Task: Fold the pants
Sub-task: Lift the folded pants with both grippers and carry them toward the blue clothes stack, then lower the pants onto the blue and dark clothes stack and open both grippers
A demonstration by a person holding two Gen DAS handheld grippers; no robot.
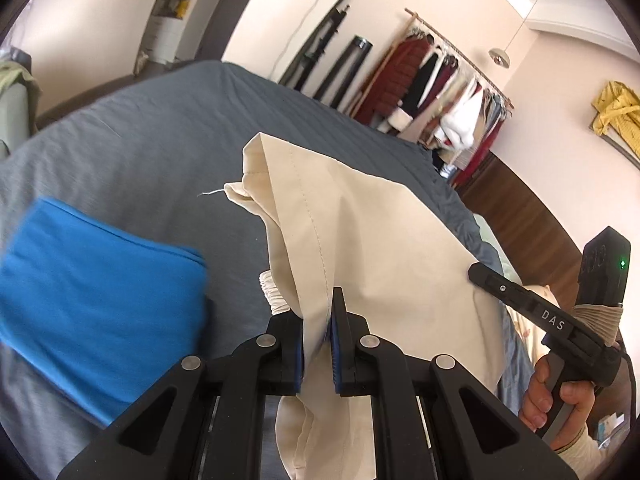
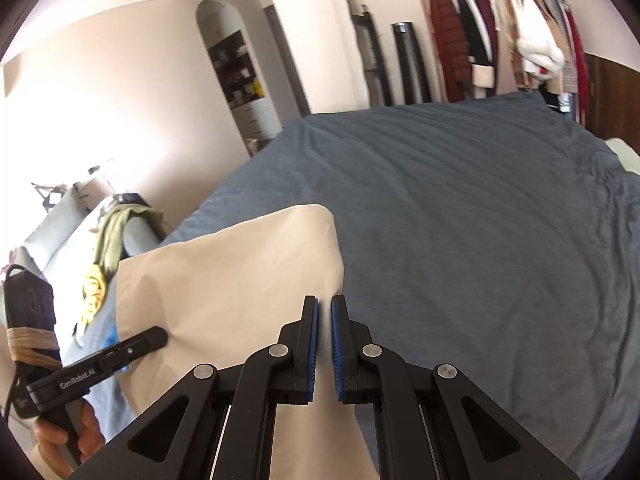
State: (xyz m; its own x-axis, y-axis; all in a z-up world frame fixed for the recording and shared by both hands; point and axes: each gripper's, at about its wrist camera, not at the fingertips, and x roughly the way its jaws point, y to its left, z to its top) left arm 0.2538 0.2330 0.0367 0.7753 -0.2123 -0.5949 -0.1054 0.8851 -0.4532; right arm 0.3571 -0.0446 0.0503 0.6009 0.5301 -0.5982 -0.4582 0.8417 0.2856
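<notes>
The cream pants [image 1: 360, 232] hang lifted above the blue-grey bed [image 1: 160, 128]. My left gripper [image 1: 318, 320] is shut on a seamed edge of the cloth, with the elastic waistband [image 1: 274, 292] bunched just left of it. My right gripper [image 2: 324, 320] is shut on another edge of the cream pants [image 2: 240, 276], which stretch to the left toward the other gripper [image 2: 132, 344]. In the left wrist view the right gripper [image 1: 480, 272] shows at the right, pressed into the cloth.
A folded blue garment [image 1: 92, 292] lies on the bed at the left. A clothes rack [image 2: 512, 32] stands by the far wall. A chair with clothes [image 2: 112, 232] is off the bed's left side. The bed surface [image 2: 460, 220] stretches ahead.
</notes>
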